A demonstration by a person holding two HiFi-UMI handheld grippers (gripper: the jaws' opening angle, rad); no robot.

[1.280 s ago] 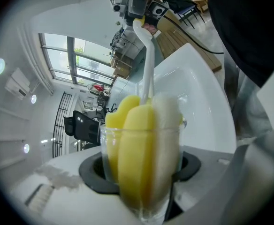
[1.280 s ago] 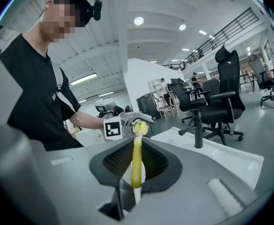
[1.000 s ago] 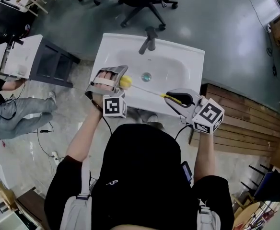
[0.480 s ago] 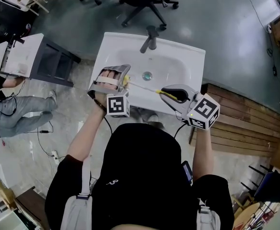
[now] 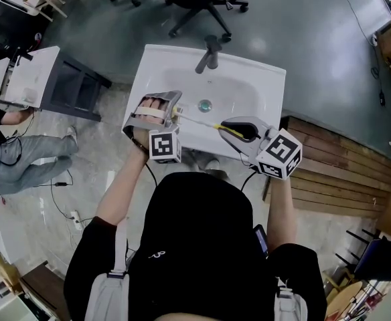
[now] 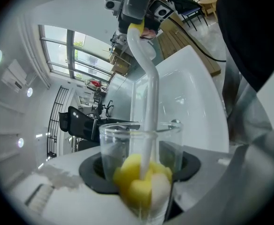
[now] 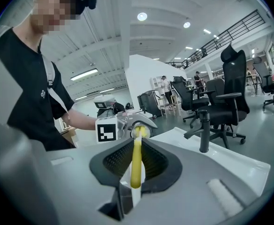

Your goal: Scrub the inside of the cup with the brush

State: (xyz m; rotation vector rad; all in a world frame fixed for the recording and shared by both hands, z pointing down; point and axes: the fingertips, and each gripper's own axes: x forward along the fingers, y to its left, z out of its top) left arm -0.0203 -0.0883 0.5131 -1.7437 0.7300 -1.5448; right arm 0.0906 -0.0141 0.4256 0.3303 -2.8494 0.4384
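Note:
My left gripper point(image 5: 171, 110) is shut on a clear plastic cup point(image 6: 138, 165) and holds it on its side over the sink's front left rim. The cup's mouth faces my right gripper point(image 5: 226, 129). That gripper is shut on the yellow and white handle point(image 7: 135, 165) of the brush point(image 5: 199, 122). The brush's yellow sponge head point(image 6: 138, 182) sits deep inside the cup, near its bottom. In the right gripper view the handle runs straight ahead into the cup point(image 7: 139, 131), held by the left gripper point(image 7: 130, 125).
The white sink point(image 5: 182, 72) lies below both grippers, with a round drain point(image 5: 205, 105) and a dark faucet point(image 5: 208, 53) at its far edge. Wooden decking point(image 5: 343, 172) is on the right. A seated person point(image 5: 15, 156) and a white table point(image 5: 28, 79) are on the left.
The yellow sponge head, which showed at the cup's mouth a second ago, has gone into the cup. My right gripper has moved left toward the cup. The left gripper has stayed put.

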